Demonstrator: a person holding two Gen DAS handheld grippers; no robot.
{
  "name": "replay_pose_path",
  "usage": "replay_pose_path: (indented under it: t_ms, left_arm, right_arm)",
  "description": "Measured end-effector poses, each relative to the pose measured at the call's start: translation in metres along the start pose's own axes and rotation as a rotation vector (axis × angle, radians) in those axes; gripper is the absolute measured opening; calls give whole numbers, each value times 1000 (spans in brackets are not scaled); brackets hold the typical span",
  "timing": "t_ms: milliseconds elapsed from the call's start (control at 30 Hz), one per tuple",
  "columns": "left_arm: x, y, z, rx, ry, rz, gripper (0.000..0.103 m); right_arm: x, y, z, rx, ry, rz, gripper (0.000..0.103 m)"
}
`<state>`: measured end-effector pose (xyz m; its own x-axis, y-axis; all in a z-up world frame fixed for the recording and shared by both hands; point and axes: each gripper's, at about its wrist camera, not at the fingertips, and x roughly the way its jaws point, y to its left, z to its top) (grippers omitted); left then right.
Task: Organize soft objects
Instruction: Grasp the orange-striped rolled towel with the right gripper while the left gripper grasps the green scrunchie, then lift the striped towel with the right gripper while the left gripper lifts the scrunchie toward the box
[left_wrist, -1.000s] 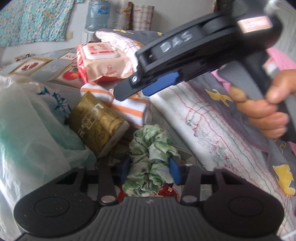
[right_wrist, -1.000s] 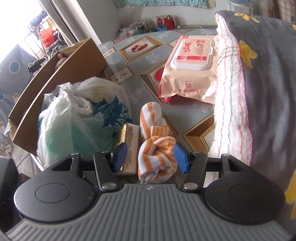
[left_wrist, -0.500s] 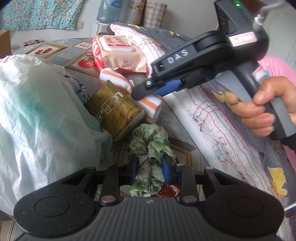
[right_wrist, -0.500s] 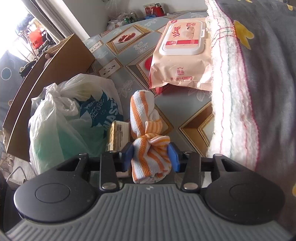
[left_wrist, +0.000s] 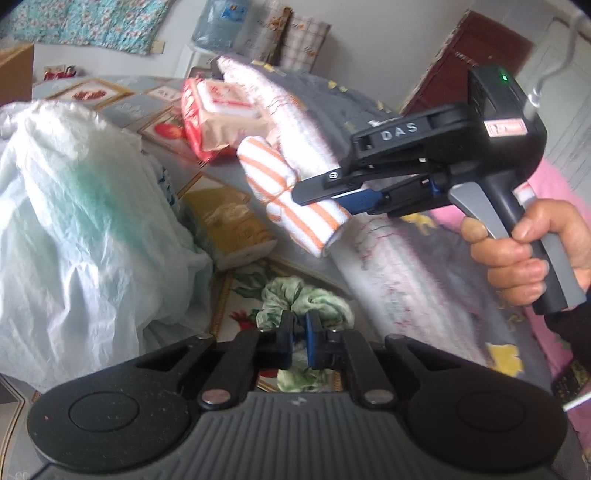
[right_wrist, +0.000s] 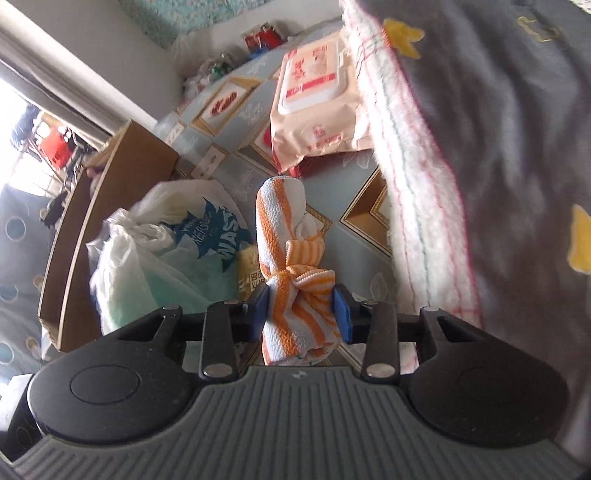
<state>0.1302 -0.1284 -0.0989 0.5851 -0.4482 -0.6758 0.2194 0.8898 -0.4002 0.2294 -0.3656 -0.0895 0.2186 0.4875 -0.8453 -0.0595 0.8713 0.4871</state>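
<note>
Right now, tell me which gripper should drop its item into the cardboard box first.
Right, probably. The right gripper holds the towel raised off the table, with the box ahead to its left. The left gripper pinches the scrunchie low.

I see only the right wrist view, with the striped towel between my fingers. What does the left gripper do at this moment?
Observer: The left gripper is shut on a green scrunchie, low over the patterned table.
Operator: Thank you. And my towel, does it touch the table?
Observer: From the left wrist view it seems not. The striped towel hangs in the right gripper, above the gold pack, with both ends free.
</note>
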Motion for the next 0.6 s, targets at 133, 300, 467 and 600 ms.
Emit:
replay_pose_path:
  t_ms: [133, 300, 467, 600]
  left_arm:
    - [-12, -4, -1, 11, -33, 4, 3]
    - [-24, -6, -4, 27, -72, 5, 0]
    - [-24, -7, -5, 44, -47, -8, 3]
    - [-18, -7, -10, 49, -22, 1, 34]
  right_arm:
    - [-24, 1, -9, 25, -48, -8, 35]
    - [-46, 4, -19, 47, -88, -5, 35]
    - [-58, 10, -26, 49, -114, 0, 35]
    - [-64, 13, -33, 46, -126, 11, 36]
